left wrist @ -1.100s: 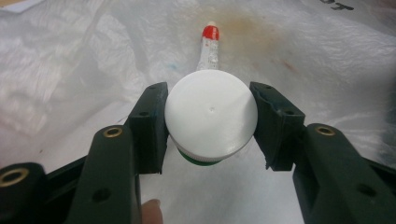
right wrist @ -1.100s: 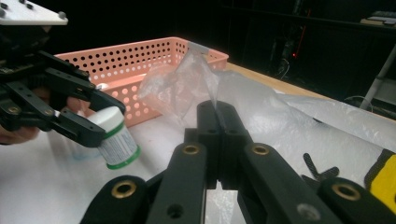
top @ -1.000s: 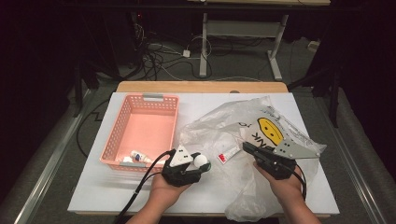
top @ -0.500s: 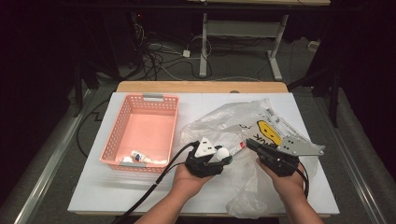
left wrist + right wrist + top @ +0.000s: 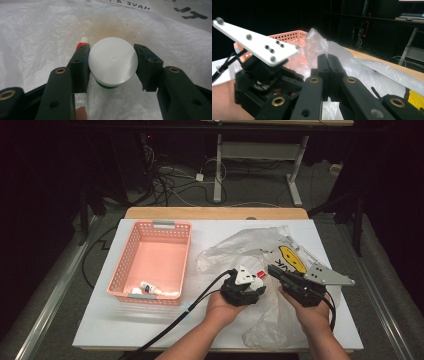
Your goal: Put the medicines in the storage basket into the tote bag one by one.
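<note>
White-capped bottle point(image 5: 113, 61) with a green body, clear plastic bag point(image 5: 235, 251) with yellow print, salmon-pink basket point(image 5: 156, 261).

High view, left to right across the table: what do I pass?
Pink basket, small tube inside it, left gripper holding a white-capped bottle, right gripper pinching the plastic bag.

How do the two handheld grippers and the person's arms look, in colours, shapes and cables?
Both the left gripper and the right gripper are black, with brass-coloured pivot pins on flat jaws. Each carries a pale grey three-cornered plate with small dark holes. A black cable trails from the left one. The forearms are bare, with no sleeves visible.
</note>
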`<state>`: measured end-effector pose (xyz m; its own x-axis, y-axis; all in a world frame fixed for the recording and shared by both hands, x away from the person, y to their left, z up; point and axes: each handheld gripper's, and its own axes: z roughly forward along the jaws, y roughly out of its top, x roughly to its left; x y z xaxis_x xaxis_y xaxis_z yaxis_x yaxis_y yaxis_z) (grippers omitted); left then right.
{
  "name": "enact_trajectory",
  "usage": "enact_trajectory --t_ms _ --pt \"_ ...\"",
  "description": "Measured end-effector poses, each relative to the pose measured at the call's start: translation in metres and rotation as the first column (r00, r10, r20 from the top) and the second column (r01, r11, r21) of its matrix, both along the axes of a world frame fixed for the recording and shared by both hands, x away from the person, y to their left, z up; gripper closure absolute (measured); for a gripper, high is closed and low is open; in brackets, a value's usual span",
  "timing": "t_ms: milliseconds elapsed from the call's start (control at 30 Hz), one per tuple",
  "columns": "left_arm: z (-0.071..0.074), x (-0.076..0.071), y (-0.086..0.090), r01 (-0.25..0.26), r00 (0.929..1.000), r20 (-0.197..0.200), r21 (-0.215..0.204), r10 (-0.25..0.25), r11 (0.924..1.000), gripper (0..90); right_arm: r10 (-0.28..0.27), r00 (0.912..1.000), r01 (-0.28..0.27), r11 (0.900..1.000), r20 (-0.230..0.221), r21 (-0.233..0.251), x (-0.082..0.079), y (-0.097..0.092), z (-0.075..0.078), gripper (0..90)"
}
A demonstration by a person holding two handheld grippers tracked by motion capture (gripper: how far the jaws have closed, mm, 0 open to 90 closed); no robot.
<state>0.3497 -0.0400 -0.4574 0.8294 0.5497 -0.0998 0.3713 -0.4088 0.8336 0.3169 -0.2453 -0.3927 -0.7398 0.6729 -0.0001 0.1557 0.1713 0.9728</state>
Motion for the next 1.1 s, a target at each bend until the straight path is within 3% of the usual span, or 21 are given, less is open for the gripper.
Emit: enact_trajectory --t_ms 67,233,400,600,700,867,1100 --pt "-0.002 0.003 -0.007 -0.004 0.9999 0.014 0.015 0.004 0.9999 48.1 -0.003 1.0 0.003 1.0 -0.006 0.002 0.0 -0.002 -0.001 90.0" --pt "-0.008 0.012 -0.018 -0.027 0.9996 0.013 -0.002 0.027 0.9996 48.1 -0.007 0.9999 0.007 1.0 -0.011 0.006 0.0 -0.004 -0.002 90.0" --pt "-0.015 0.015 -0.023 -0.038 0.9993 -0.004 0.006 0.038 0.9993 48.0 -0.002 0.9999 0.002 0.9999 -0.01 0.01 -0.001 -0.006 -0.003 90.0" --pt "-0.017 0.017 -0.024 -0.049 0.9988 0.005 -0.002 0.049 0.9988 47.2 -0.005 0.9999 0.005 0.9999 -0.016 0.01 -0.001 -0.007 -0.004 90.0" --pt "-0.016 0.019 -0.022 -0.042 0.9989 -0.019 -0.007 0.042 0.9991 41.0 0.0 0.9999 0.0 0.9999 -0.016 0.013 -0.002 -0.006 -0.004 90.0" --pt "-0.015 0.019 -0.016 -0.021 0.9983 -0.054 0.029 0.023 0.9994 35.5 0.004 0.9998 -0.004 1.0 -0.019 0.009 -0.002 -0.006 -0.006 90.0" --pt "-0.009 0.011 0.002 -0.009 0.9956 -0.093 -0.023 0.007 0.9997 29.6 0.002 0.9999 -0.002 1.0 -0.015 0.005 -0.003 -0.007 -0.005 90.0"
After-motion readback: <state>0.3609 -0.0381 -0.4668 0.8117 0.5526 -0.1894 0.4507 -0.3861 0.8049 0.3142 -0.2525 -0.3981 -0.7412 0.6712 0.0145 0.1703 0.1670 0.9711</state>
